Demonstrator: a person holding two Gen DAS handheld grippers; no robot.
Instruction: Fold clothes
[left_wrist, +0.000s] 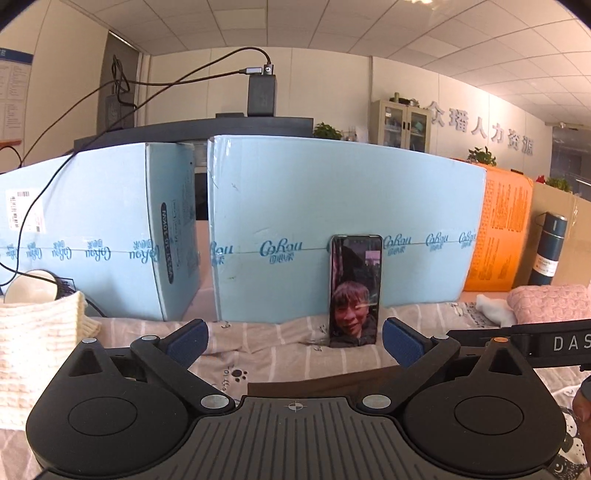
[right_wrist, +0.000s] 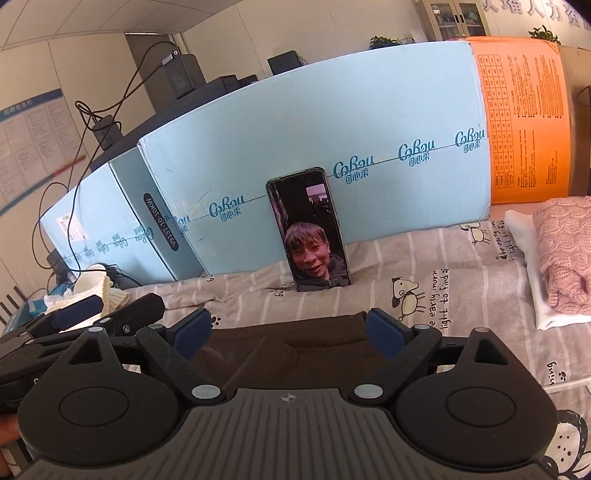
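Left wrist view first: the left hand-held gripper (left_wrist: 295, 341) has its blue pads spread wide with nothing between them, hovering over the patterned sheet (left_wrist: 280, 354) on the surface. One phone (left_wrist: 355, 290) stands upright against the blue boxes (left_wrist: 332, 206) (two of them, side by side), with one orange box (left_wrist: 498, 229) further right and a single dark flask (left_wrist: 546, 251) beside that. A cream knit (left_wrist: 40, 343) sits at the left edge, cut off by the frame, and a pink knit (left_wrist: 550, 302) at the right.

Right wrist view gives more: the right hand-held gripper (right_wrist: 290, 334) is also released, jaws wide, and a dark brown garment (right_wrist: 288, 350) lies flat on the sheet right between and under its pads (the left view only catches a sliver of it). The pink knit here rests on a white folded cloth (right_wrist: 532, 273), well apart from the brown piece. You can also see the other gripper poking in at the left.

Most of the brown garment is hidden under the gripper body, so I can't tell what kind of clothing it is or whether the pads touch it.
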